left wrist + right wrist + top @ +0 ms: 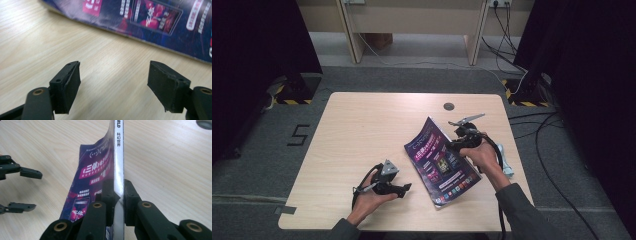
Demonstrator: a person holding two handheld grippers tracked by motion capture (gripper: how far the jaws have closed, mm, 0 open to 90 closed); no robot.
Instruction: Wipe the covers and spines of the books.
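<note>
Right gripper view: the magazine (pixel 100 167) is clamped at its spine between the right claw (pixel 117 192), jaws closed on it, that edge raised off the table (pixel 162 157) while the cover sags toward the left. It sits right of centre, near side. The left claw (pixel 113 82) hangs open and empty just beside the magazine's left edge. Judged step: lifting. The next move likely calls for the left claw to support the free edge.
</note>
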